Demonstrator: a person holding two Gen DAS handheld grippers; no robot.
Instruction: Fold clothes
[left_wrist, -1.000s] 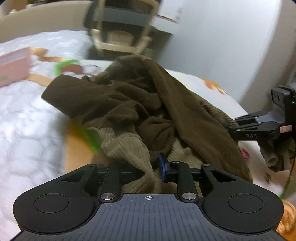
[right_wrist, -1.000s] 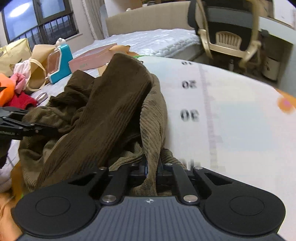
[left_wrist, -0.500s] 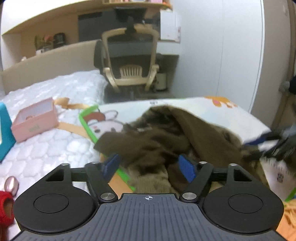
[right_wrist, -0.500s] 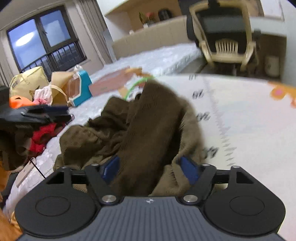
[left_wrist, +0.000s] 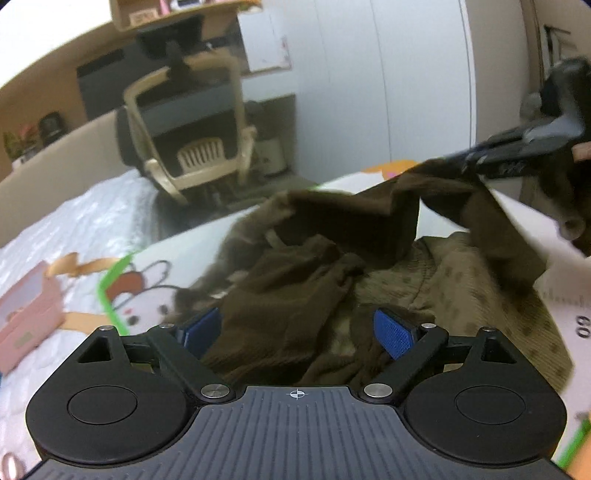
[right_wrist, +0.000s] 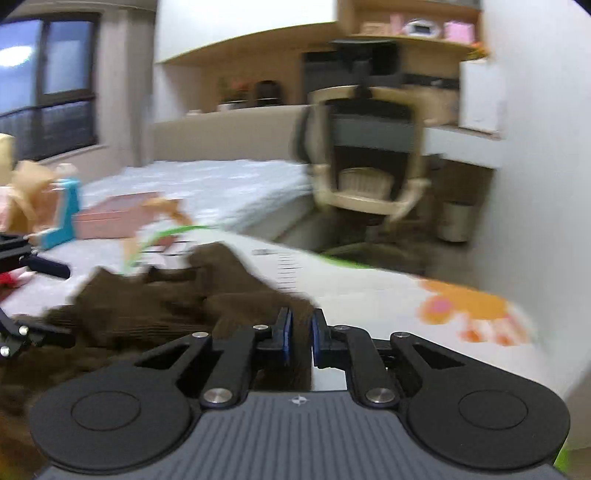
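A crumpled dark brown corduroy garment (left_wrist: 295, 295) lies heaped on the play mat, with a lighter olive part (left_wrist: 480, 288) at its right. My left gripper (left_wrist: 297, 330) is open just above the heap, cloth lying between its blue pads but not clamped. In the left wrist view my right gripper (left_wrist: 476, 158) is at the upper right, shut on an edge of the garment and holding it up off the heap. In the blurred right wrist view the right gripper (right_wrist: 299, 330) has its pads nearly together on brown cloth, with the garment (right_wrist: 166, 306) spread to its left.
A printed play mat (left_wrist: 140, 291) covers the white quilted bed. A pink box (left_wrist: 26, 310) and a teal box (right_wrist: 68, 210) sit at the left. A beige office chair (left_wrist: 192, 147) stands beyond the bed, with a white wall (left_wrist: 369, 92) at the right.
Both grippers were shut on the garment, then opened and pulled back. The right one has since shut on an edge and raised it; the left stays open.
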